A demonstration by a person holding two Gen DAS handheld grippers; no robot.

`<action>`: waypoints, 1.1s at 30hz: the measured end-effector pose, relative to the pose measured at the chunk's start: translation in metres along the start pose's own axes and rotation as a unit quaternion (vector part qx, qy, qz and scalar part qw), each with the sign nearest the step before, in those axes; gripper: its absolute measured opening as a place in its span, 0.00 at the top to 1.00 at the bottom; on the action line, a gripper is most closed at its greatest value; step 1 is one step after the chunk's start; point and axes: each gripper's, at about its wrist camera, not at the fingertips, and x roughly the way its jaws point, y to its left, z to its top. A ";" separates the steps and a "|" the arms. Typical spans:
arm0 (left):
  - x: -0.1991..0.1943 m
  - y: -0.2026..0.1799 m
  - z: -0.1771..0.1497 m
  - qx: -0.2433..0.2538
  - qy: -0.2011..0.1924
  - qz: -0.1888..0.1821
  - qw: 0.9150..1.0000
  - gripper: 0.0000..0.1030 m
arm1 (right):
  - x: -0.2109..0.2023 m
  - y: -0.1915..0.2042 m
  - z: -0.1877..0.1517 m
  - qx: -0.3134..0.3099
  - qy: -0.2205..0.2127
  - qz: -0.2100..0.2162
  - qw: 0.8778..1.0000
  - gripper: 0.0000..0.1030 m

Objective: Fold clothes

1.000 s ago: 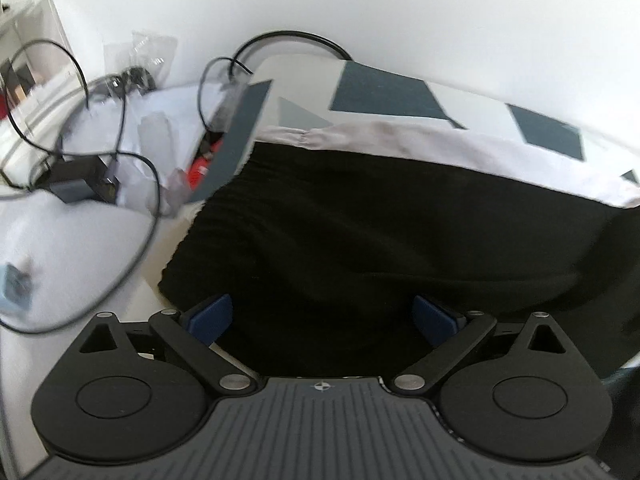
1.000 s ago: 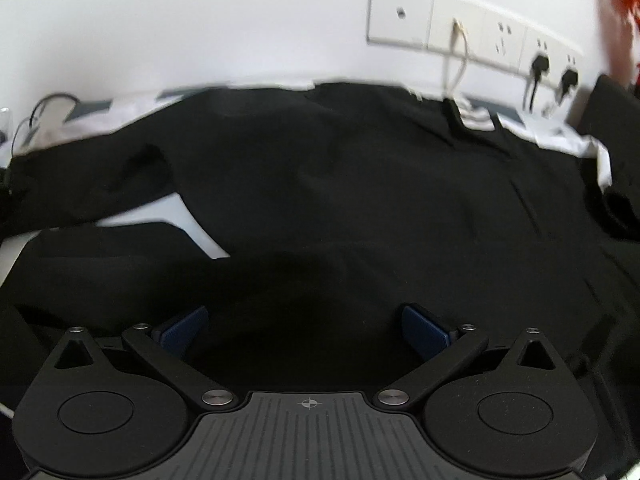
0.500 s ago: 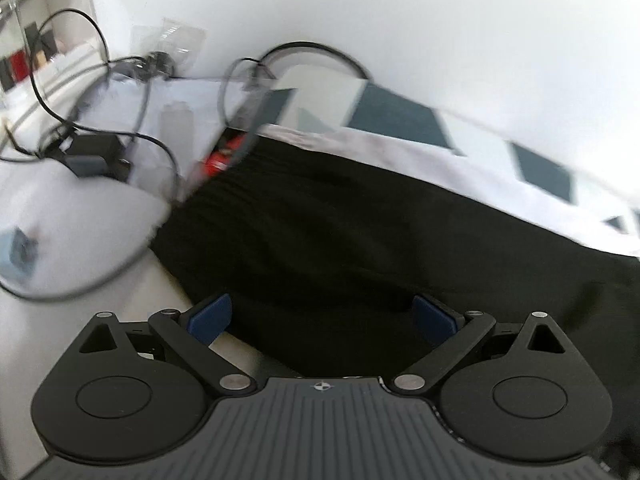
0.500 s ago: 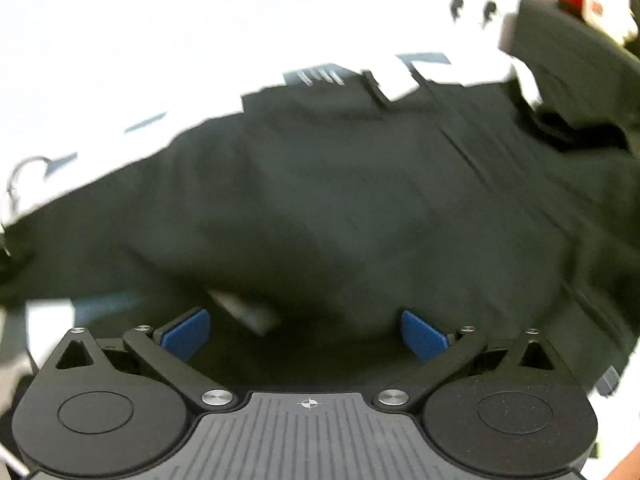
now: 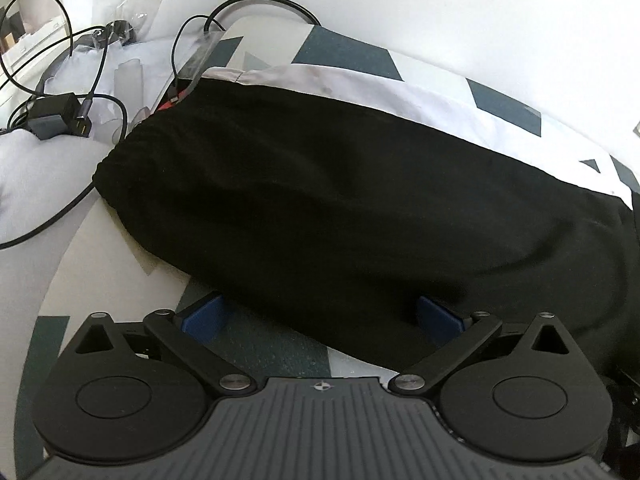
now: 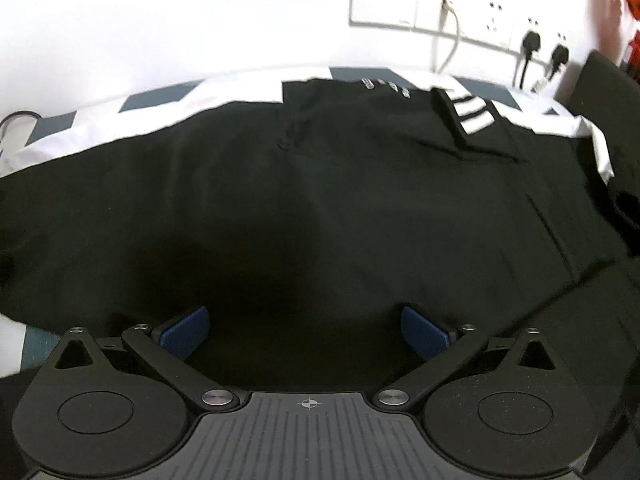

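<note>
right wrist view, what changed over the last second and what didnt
The right gripper swung toward the right half a second ago and came back, now a little nearer the wall sockets. A white-striped fold of the black garment now shows near the far edge. Both grippers, left too, stayed open, gripping nothing; the garment stayed spread.

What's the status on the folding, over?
Left gripper open, right gripper open, nothing held. Black garment spread flat. Cables off its left end, clear.
</note>
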 end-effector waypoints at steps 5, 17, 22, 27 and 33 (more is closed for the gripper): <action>-0.017 -0.012 0.008 -0.034 0.032 -0.045 0.998 0.01 | -0.006 -0.027 0.014 0.071 0.045 0.007 0.996 0.01; -0.095 -0.113 0.020 -0.013 0.020 -0.227 0.974 0.01 | -0.185 -0.157 0.012 0.212 -0.118 -0.044 0.969 0.01; -0.114 -0.152 0.021 0.033 -0.010 -0.238 0.971 0.01 | -0.238 -0.212 0.004 0.213 -0.202 -0.128 0.947 0.01; -0.101 -0.169 0.009 0.070 0.000 -0.205 0.976 0.01 | -0.223 -0.252 -0.004 0.211 -0.181 -0.173 0.945 0.01; -0.070 -0.184 -0.014 0.082 0.017 -0.125 0.989 0.01 | -0.134 -0.283 -0.007 0.231 -0.107 -0.113 0.960 0.01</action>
